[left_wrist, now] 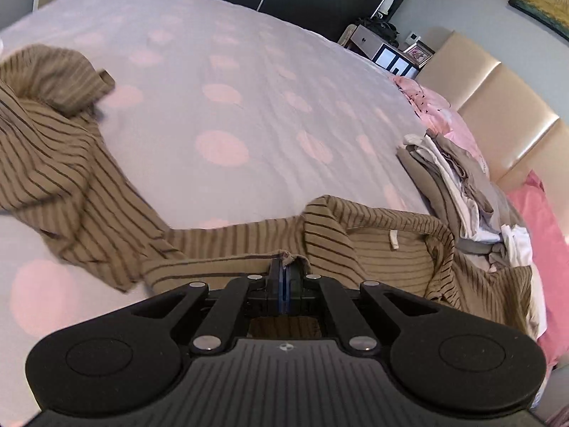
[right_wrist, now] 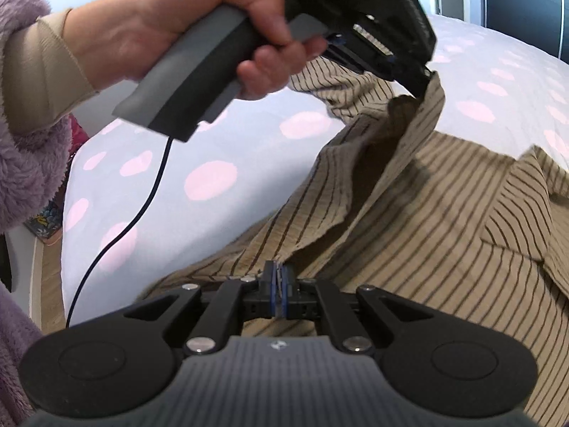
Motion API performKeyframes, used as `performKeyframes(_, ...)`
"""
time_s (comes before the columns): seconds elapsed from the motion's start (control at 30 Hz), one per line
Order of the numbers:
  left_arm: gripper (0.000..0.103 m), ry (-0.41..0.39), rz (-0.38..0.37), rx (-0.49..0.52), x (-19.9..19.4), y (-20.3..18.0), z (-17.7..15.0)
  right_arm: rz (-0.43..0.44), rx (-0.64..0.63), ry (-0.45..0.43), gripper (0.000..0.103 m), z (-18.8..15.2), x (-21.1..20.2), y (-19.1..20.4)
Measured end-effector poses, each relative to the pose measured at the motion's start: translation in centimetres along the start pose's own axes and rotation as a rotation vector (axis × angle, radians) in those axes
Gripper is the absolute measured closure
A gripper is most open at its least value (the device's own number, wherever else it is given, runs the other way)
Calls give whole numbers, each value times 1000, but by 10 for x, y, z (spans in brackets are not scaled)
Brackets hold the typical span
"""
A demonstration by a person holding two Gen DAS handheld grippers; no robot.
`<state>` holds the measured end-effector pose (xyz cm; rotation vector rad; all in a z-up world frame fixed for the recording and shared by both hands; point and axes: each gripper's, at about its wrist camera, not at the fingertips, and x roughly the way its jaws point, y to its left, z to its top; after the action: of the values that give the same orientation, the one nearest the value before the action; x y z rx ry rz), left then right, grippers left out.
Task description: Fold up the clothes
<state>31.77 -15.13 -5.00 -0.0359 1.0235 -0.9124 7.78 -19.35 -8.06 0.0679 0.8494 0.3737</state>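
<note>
Left wrist: pink-dotted bedspread (left_wrist: 220,71), beige headboard (left_wrist: 498,106), framed painting (left_wrist: 544,3).

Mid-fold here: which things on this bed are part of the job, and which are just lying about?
In the job:
- tan striped cotton shirt
- left claw, shut on its edge
- right claw, shut on its edge

Lying about:
- stack of folded grey and white clothes
- pink pillows
- polka-dot bedspread

striped shirt (right_wrist: 409,213): 1 | grippers: 2, left gripper (left_wrist: 283,267), right gripper (right_wrist: 280,273) | clothes pile (left_wrist: 462,185): 1 | bed (left_wrist: 213,71): 1
</note>
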Motion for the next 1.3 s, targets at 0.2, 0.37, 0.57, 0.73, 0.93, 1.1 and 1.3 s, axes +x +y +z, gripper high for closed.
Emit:
performKeyframes(0.2, 67, 53, 14, 84, 16, -25, -9, -32, 51, 57, 89, -14, -4, -16)
performKeyframes(0.37, 61, -15, 7, 112, -12, -18, -12, -69, 66, 63, 79, -16, -15, -29)
performKeyframes(0.57, 70, -26, 110, 130, -44, 17, -36, -133, 168, -13, 79, -1, -16, -70)
performKeyframes(0.73, 70, 15, 170, 98, -42, 45, -57, -168, 245, -56, 79, 22, -6, -97)
performKeyframes(0.93, 70, -15, 179, 146, -35, 40, -65, -211, 366, -90, 65, 45, 9, -132)
performKeyframes(1.1, 70, 10, 212, 164, -13, 36, -62, -157, 485, -103, 66, 53, 24, -153)
performKeyframes(1.3, 87, 80, 297, 226, 6, 35, -69, -158, 470, -79, 101, 59, 39, -154)
